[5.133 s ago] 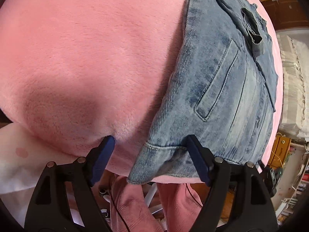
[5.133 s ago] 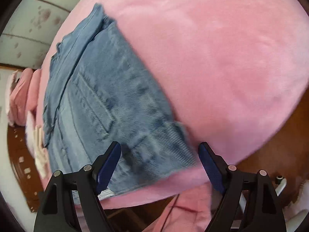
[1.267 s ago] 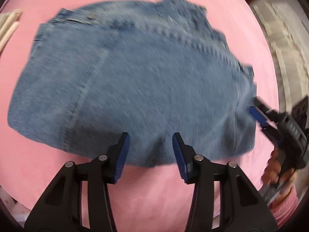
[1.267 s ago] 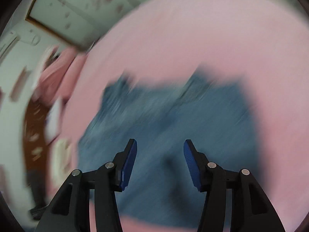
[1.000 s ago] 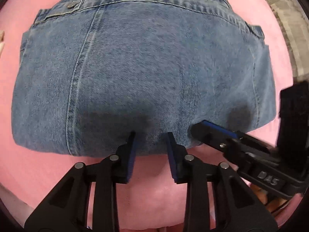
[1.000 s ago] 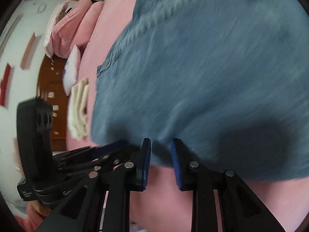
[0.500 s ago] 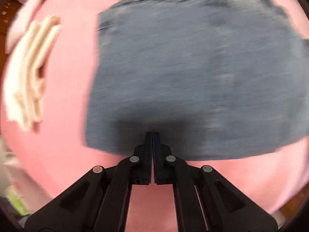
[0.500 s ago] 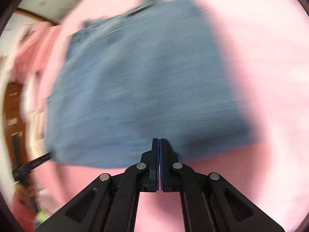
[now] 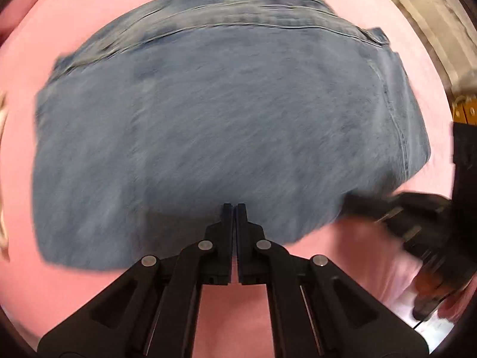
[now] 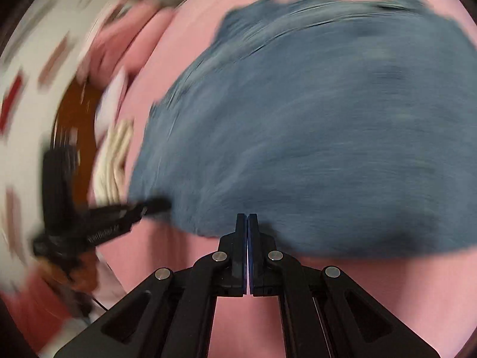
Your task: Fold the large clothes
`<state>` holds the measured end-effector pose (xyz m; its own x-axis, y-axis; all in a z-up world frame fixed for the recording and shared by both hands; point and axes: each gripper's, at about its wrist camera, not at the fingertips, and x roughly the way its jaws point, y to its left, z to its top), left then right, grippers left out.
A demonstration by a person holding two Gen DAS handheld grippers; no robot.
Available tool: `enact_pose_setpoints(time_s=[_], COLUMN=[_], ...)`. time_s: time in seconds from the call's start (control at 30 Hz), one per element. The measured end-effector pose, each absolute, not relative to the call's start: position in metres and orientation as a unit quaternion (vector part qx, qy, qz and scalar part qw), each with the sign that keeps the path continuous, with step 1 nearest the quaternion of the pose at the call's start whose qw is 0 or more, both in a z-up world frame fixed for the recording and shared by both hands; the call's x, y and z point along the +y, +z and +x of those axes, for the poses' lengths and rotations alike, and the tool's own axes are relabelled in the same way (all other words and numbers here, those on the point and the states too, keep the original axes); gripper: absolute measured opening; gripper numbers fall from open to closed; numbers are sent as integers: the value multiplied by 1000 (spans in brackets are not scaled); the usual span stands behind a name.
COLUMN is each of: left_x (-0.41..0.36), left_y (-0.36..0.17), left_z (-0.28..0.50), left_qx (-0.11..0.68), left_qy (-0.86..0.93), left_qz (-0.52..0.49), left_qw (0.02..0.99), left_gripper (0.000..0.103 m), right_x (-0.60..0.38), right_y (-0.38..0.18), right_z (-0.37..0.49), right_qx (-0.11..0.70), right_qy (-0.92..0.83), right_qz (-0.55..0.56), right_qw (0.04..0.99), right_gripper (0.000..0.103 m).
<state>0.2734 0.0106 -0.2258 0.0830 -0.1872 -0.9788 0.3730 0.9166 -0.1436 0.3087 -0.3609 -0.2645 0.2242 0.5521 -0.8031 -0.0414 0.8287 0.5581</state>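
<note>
Evidently a home bedroom: pink plush bedspread (image 9: pixel 74 15), pink pillows (image 10: pixel 125 38) by the wall, dark wooden floor (image 10: pixel 76 125), folded cream cloth (image 10: pixel 114 161).

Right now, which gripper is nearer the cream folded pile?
Left. The left gripper sits just beside the cream folded pile; the right gripper is farther along the denim garment's near edge.

pink blanket (image 9: pixel 89 9), folded denim garment (image 9: pixel 223 125) lying on it
</note>
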Motion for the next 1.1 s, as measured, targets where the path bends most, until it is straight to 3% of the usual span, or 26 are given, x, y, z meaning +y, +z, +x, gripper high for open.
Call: enact_pose_setpoints(time_s=[0.07,0.3,0.53,0.73,0.9,1.1], left_x=[6,20,2,84,136,171], left_y=[-226,-238,-254,-245,-247,-243], left_z=[288,359,399,413,428,433], left_qx=[642,612,600,573,564,563], left_qy=[-206,-182,-175,-84,-22,12], left_qz=[55,-38,-58,-89,-81,-102], left_qw=[736,769,778,810,822,820], left_gripper=[1,1,1,1,1,1], right_x=[-343,-363,-383,-461,-585,-591], right_y=[-276,-270,-282,-267,-266,-249], right_z=[318,364,427,432,398,386], right_qx=[595,532,522,497,480,514], right_qy=[203,186,138,75,-54,-164], right_qz=[189,267,256,191,239,152], right_qw=[755,782,802,843,842,828], right_gripper=[0,0,0,0,0,0])
